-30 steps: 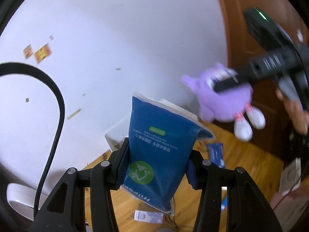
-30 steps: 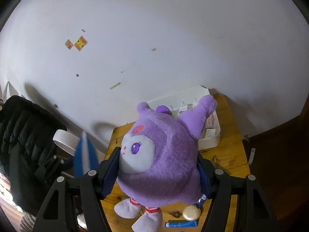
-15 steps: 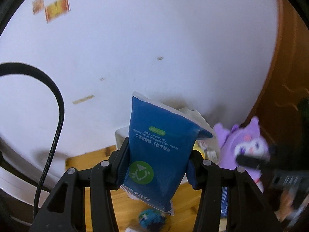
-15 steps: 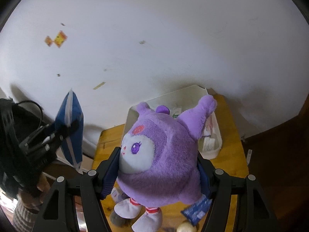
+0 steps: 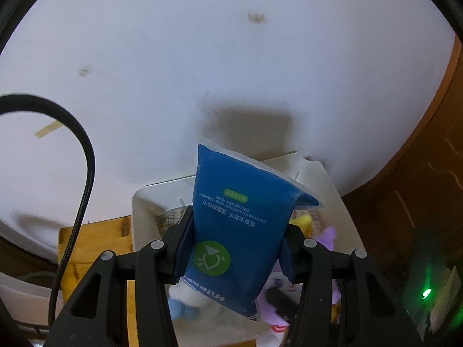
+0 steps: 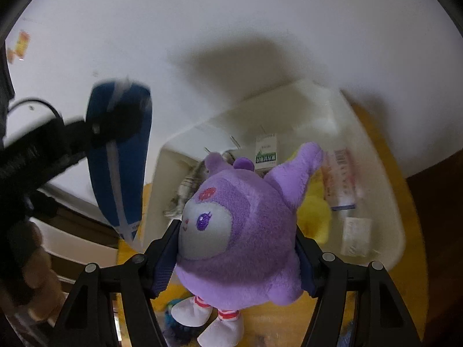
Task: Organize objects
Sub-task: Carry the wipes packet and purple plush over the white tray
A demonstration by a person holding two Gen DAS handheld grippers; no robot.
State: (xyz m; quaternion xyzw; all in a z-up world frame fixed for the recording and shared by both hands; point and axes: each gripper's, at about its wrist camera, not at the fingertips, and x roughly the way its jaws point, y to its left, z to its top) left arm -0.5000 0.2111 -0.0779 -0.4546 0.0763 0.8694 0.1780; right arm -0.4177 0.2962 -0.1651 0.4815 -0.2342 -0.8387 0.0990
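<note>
My left gripper is shut on a blue soft-towel pack and holds it over the white bin against the wall. The pack also shows in the right wrist view, left of the bin. My right gripper is shut on a purple plush toy and holds it above the near side of the bin. The plush shows low in the left wrist view, partly hidden by the pack.
The bin sits on a wooden table by a white wall. It holds a yellow item, small packets and a checked cloth. A blue-and-white toy lies below the left gripper. A brown door stands right.
Both grippers have moved forward and down toward the white bin, which now looks much larger. The left gripper has come close beside the right. Both holds are unchanged.
</note>
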